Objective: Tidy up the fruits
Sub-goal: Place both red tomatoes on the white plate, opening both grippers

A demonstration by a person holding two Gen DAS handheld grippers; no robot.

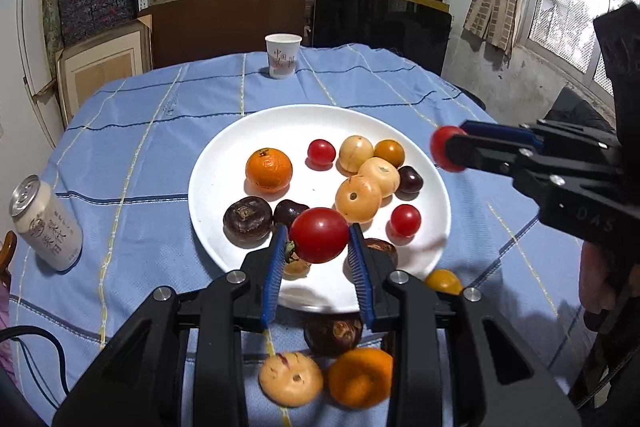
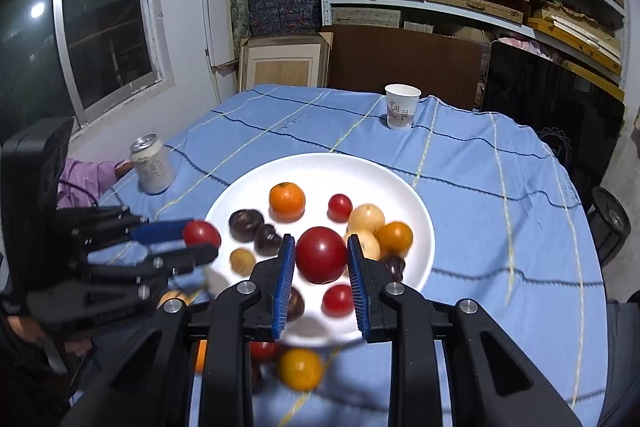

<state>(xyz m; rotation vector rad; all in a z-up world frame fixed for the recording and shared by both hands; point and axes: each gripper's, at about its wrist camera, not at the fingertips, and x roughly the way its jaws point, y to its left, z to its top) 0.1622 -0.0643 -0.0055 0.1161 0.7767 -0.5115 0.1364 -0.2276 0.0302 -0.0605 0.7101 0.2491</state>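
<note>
My left gripper (image 1: pixel 319 233) is shut on a red tomato (image 1: pixel 320 241), held above the near rim of the white plate (image 1: pixel 224 163). From the right, my right gripper (image 1: pixel 450 147) comes in shut on a second red tomato (image 1: pixel 442 151), above the plate's right edge. In the right wrist view the right gripper (image 2: pixel 320 243) clamps its tomato (image 2: pixel 321 259) over the plate (image 2: pixel 400 187), and the left gripper (image 2: pixel 202 239) holds its tomato (image 2: pixel 200 231) at the left. On the plate lie a mandarin (image 1: pixel 269 169), small red tomatoes, pale round fruits and dark fruits.
Loose fruit lies on the blue cloth before the plate: a pale one (image 1: pixel 291 379), an orange one (image 1: pixel 360 377), a dark one (image 1: pixel 334 333), a yellow one (image 1: pixel 443 281). A drink can (image 1: pixel 46 223) stands at the left, a paper cup (image 1: pixel 283 55) at the back.
</note>
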